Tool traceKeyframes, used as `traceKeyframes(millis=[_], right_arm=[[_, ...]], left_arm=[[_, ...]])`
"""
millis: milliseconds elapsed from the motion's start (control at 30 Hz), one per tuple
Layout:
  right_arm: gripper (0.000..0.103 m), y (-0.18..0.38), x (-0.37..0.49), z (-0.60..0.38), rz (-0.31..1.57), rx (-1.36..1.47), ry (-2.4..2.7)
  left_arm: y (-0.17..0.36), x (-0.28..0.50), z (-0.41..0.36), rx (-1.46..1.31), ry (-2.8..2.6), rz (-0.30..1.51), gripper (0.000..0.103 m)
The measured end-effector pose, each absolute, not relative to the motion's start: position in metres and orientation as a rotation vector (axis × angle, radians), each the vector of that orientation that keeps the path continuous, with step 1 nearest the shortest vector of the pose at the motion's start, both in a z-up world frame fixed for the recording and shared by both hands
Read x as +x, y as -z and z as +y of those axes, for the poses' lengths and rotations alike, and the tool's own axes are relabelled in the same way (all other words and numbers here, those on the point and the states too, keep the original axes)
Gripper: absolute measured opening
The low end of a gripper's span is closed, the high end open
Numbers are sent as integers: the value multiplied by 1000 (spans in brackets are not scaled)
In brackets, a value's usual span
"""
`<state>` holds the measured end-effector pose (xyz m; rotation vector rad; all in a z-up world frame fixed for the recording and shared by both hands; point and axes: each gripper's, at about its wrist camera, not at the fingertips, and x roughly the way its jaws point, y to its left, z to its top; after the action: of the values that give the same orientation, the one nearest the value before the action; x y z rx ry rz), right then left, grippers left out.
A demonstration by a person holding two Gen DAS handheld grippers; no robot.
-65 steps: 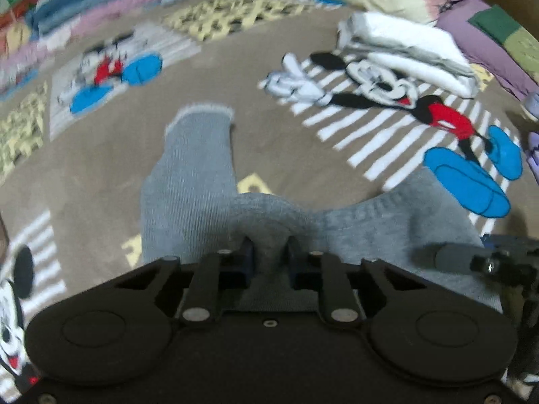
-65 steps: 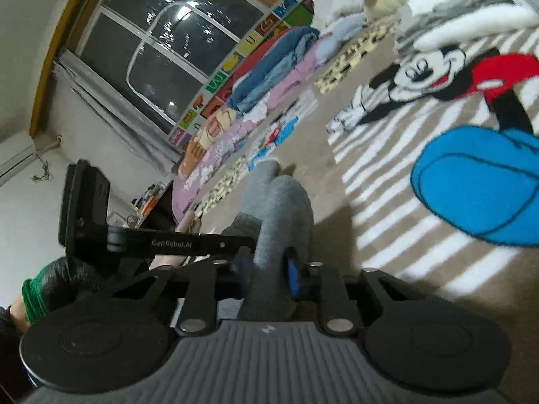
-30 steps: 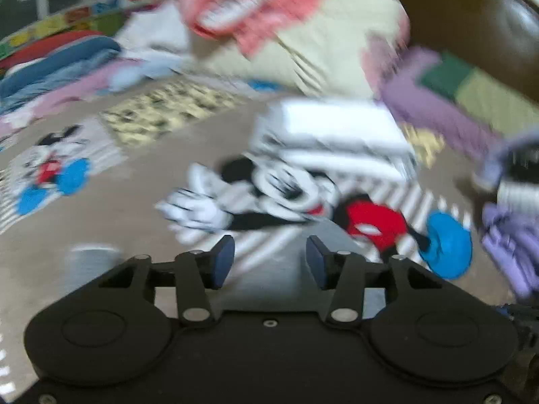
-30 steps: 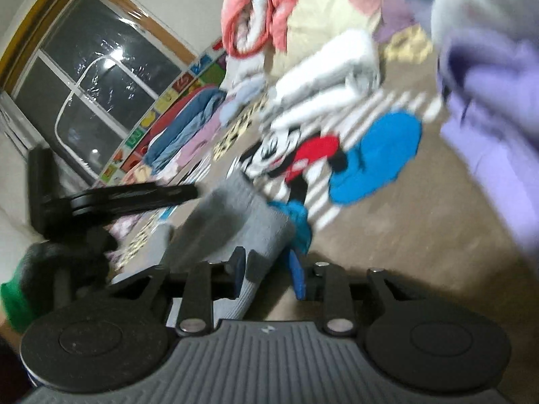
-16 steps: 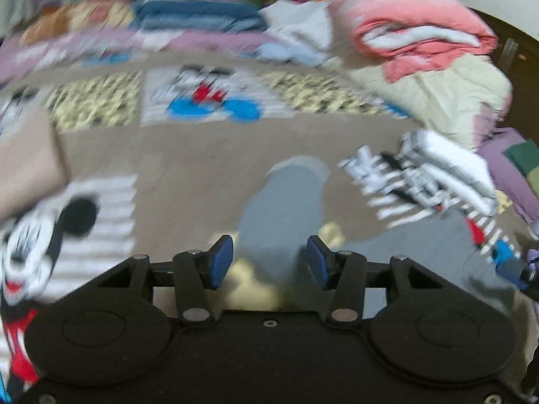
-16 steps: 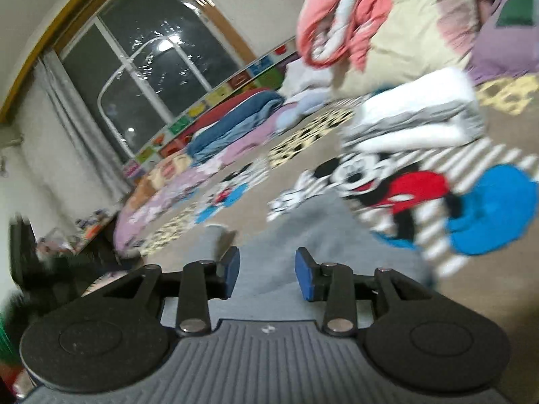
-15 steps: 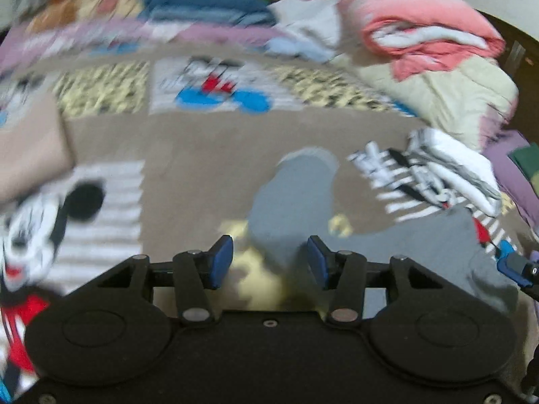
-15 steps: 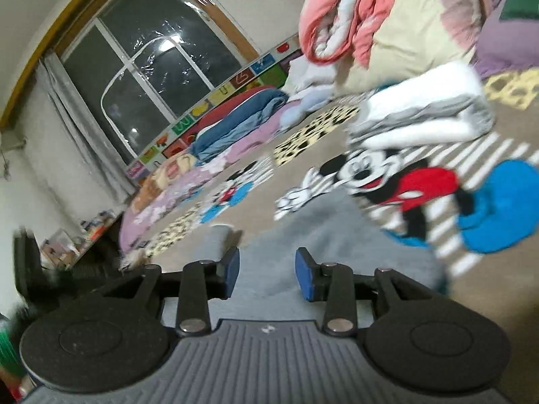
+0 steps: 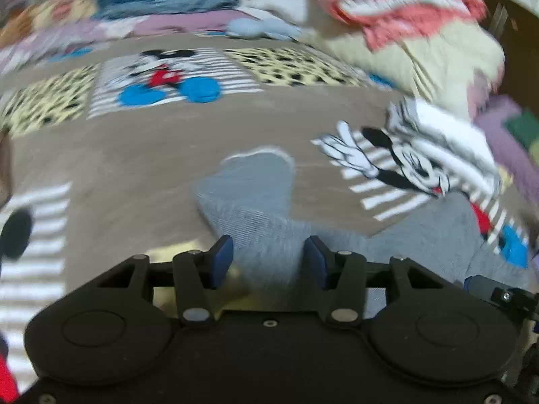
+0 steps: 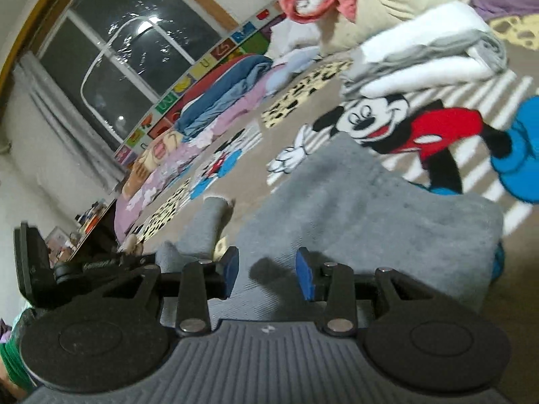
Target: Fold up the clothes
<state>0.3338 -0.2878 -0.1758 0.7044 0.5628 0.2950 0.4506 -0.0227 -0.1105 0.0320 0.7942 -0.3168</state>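
A grey garment [image 9: 266,202] lies on the brown cartoon-print blanket [image 9: 134,155], one sleeve pointing away and its body spread to the right. My left gripper [image 9: 267,261] is open and empty, just above the sleeve's near part. In the right wrist view the same grey garment [image 10: 363,208] lies folded over below my right gripper [image 10: 266,269], which is open and empty. The left gripper's body [image 10: 84,262] shows at the lower left of that view.
A folded white and grey stack [image 9: 448,144] lies on the blanket at the right, also in the right wrist view [image 10: 434,47]. Pink and cream bedding [image 9: 404,17] is piled behind. Folded blue and pink blankets [image 10: 219,101] line the window wall.
Both grippers held the grey garment earlier, then opened and let it drop onto the blanket. The left camera has swung back over the sleeve; the right has lowered over the folded body.
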Motion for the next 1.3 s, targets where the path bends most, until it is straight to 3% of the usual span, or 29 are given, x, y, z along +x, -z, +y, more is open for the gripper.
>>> traceKeyframes(millis=[267, 600, 800, 1000, 1300], right_arm=[[41, 184, 336, -292, 586, 736, -309], [41, 191, 333, -300, 584, 804, -300], [41, 193, 332, -299, 582, 803, -295], [41, 194, 333, -298, 579, 793, -295], [41, 196, 335, -298, 573, 796, -303]], left_arm=[[139, 458, -98, 375, 372, 814, 47], [78, 445, -8, -42, 411, 696, 47], [93, 461, 51, -180, 169, 711, 46], [130, 481, 35, -104, 162, 814, 44], [141, 505, -21, -9, 263, 794, 43]])
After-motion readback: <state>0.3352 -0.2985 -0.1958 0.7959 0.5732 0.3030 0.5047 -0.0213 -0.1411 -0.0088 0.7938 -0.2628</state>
